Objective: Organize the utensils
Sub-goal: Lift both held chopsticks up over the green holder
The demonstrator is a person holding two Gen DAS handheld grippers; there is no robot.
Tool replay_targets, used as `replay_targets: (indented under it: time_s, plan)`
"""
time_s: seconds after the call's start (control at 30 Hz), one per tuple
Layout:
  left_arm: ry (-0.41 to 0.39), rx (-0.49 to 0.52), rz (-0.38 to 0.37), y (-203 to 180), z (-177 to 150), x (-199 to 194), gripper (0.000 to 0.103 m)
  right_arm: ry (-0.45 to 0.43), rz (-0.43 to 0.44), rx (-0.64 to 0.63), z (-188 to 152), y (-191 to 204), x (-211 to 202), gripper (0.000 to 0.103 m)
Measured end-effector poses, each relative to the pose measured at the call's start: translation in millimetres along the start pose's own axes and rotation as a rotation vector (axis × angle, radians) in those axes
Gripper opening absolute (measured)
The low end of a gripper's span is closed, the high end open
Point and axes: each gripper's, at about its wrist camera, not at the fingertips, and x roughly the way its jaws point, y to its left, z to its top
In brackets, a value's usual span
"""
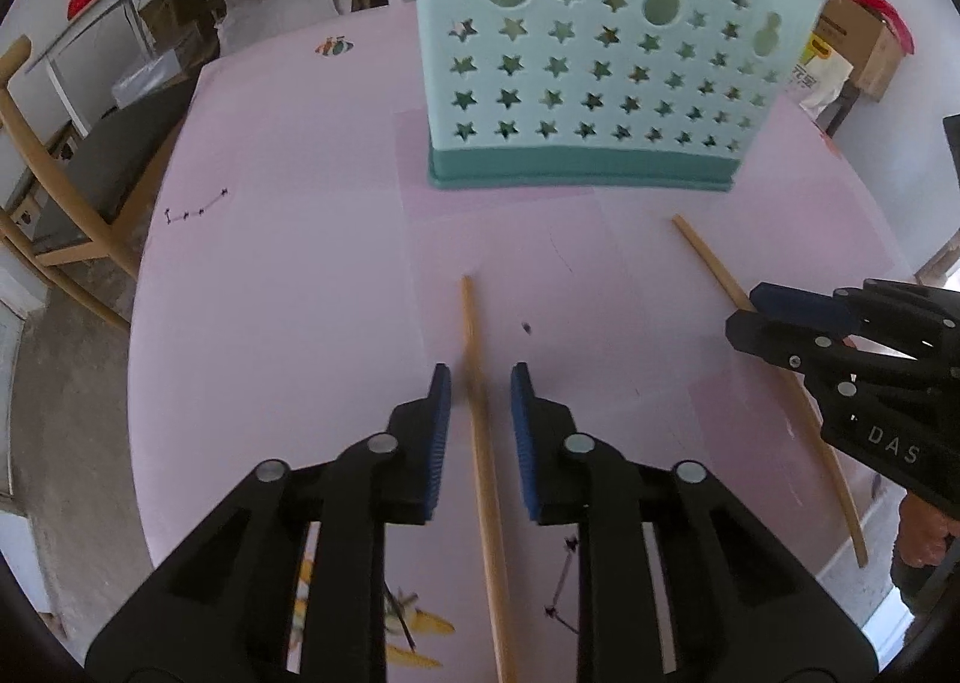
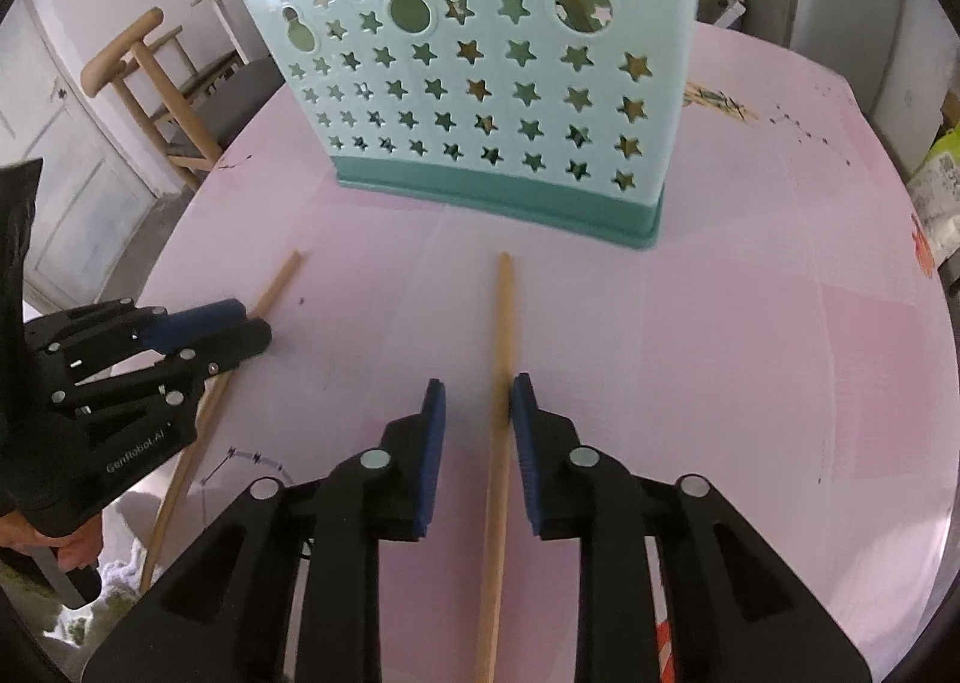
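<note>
Two wooden chopsticks lie on the pink table in front of a mint-green utensil holder (image 1: 594, 59) with star holes, also in the right wrist view (image 2: 486, 77). My left gripper (image 1: 480, 383) is open, its jaws on either side of the left chopstick (image 1: 480, 413). My right gripper (image 2: 477, 398) is open, its jaws astride the right chopstick (image 2: 501, 383). The right gripper (image 1: 744, 311) shows in the left wrist view over that chopstick (image 1: 708, 257). The left gripper (image 2: 249, 323) shows in the right wrist view over the left chopstick (image 2: 279, 281).
The pink round table (image 1: 288, 275) has small printed marks. A wooden chair (image 1: 36, 203) stands to the left, another wooden chair (image 2: 156, 89) behind the table. Boxes and a bag (image 1: 840, 59) sit at the back right.
</note>
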Motion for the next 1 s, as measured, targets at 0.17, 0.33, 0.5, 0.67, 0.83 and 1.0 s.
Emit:
replay_targets:
  time_s: [0.17,0.33,0.5,0.67,0.83,1.0]
  plan:
    - [-0.009,-0.007,0.018,6.1,12.6,4.9,0.006,-0.011,-0.021,-0.008,10.5,0.0,5.8,0.011]
    - [-0.023,-0.035,0.009,11.5,13.0,6.9,0.004,-0.029,-0.016,0.012,16.6,-1.7,7.0,0.007]
    - [-0.072,-0.072,-0.021,20.2,17.6,-6.3,0.004,-0.097,0.021,0.060,19.7,-13.5,-13.0,0.007]
    - [-0.171,-0.108,-0.071,27.3,20.3,-42.6,0.004,-0.201,0.051,0.096,21.5,-19.9,-48.2,0.007]
    - [-0.312,-0.145,-0.129,37.3,21.4,-89.2,0.004,-0.299,0.079,0.130,21.2,-24.6,-81.9,0.007]
    - [-0.437,-0.159,-0.177,43.5,27.6,-130.4,0.004,-0.381,0.104,0.149,15.7,-30.1,-110.2,0.007]
